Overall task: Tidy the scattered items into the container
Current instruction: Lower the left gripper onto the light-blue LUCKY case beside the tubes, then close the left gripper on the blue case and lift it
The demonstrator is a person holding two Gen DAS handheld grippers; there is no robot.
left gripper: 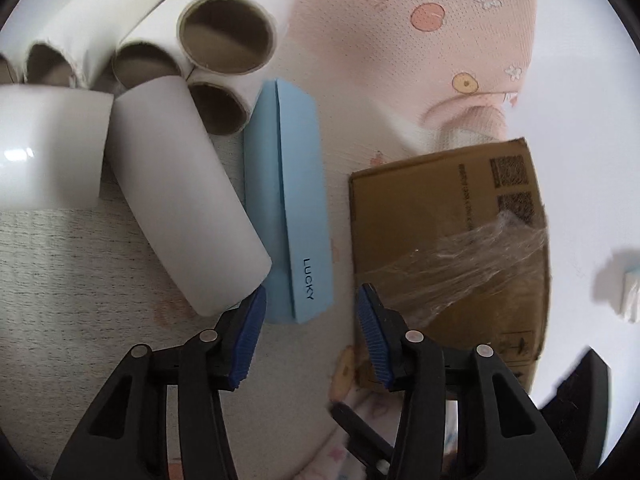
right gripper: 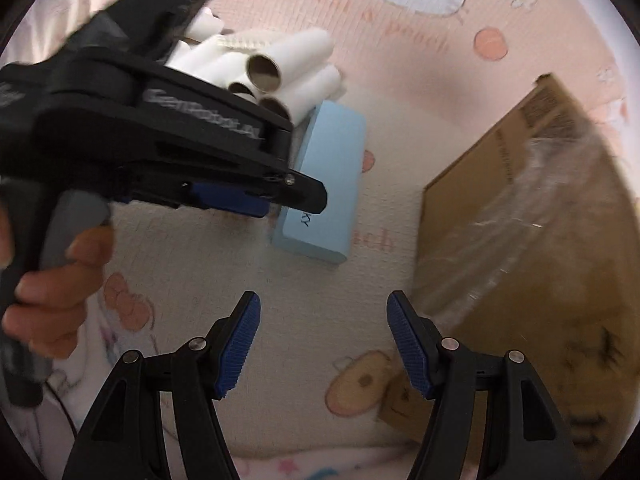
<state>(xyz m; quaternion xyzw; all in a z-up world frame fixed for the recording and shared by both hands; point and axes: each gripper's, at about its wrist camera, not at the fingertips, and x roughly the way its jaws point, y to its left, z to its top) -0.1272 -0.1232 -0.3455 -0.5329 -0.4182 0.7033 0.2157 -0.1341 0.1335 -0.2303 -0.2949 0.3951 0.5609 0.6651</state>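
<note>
A light blue case marked LUCKY (left gripper: 289,200) lies flat on the pink cartoon-print mat (left gripper: 400,40), its far end against a heap of white cardboard tubes (left gripper: 184,184). The left gripper (left gripper: 311,320) hovers over the case's near end, jaws apart and empty, one blue pad beside a tube. To the case's right sits a cardboard box (left gripper: 440,216) with clear film on it. The right gripper (right gripper: 323,342) hangs over bare mat, jaws wide, holding nothing. A hand (right gripper: 52,292) grips the left tool's handle.
</note>
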